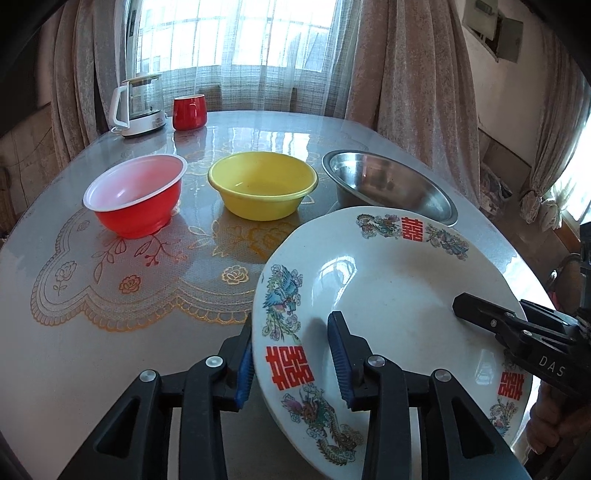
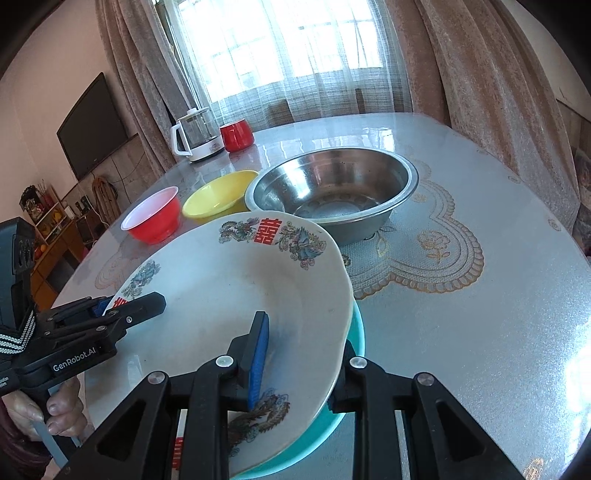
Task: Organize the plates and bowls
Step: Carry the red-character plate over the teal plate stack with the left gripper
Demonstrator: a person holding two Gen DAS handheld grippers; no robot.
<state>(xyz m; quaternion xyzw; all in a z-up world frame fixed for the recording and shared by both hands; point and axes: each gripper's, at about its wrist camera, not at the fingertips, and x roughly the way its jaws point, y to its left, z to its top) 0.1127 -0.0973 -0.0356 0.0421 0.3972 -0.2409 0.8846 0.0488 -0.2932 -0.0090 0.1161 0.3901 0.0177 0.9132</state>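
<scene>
White plate [image 1: 388, 291], red characters, dragon-and-phoenix rim, tilted.

A glass kettle [image 1: 138, 105] with a white handle and base stood at the far left end of the table [image 1: 110, 343], and a red mug [image 1: 189, 112] stood just beside it on its right. The table wore a glossy clear cover over a grey cloth printed with gold lace and roses. Behind it, sheer white net hung across a bright window [image 1: 236, 33], flanked by heavy beige curtains [image 1: 410, 74]. In the right wrist view a dark television [image 2: 94, 125] hung on the left wall, above a low cabinet [image 2: 55, 236] crowded with small items too small to tell.
</scene>
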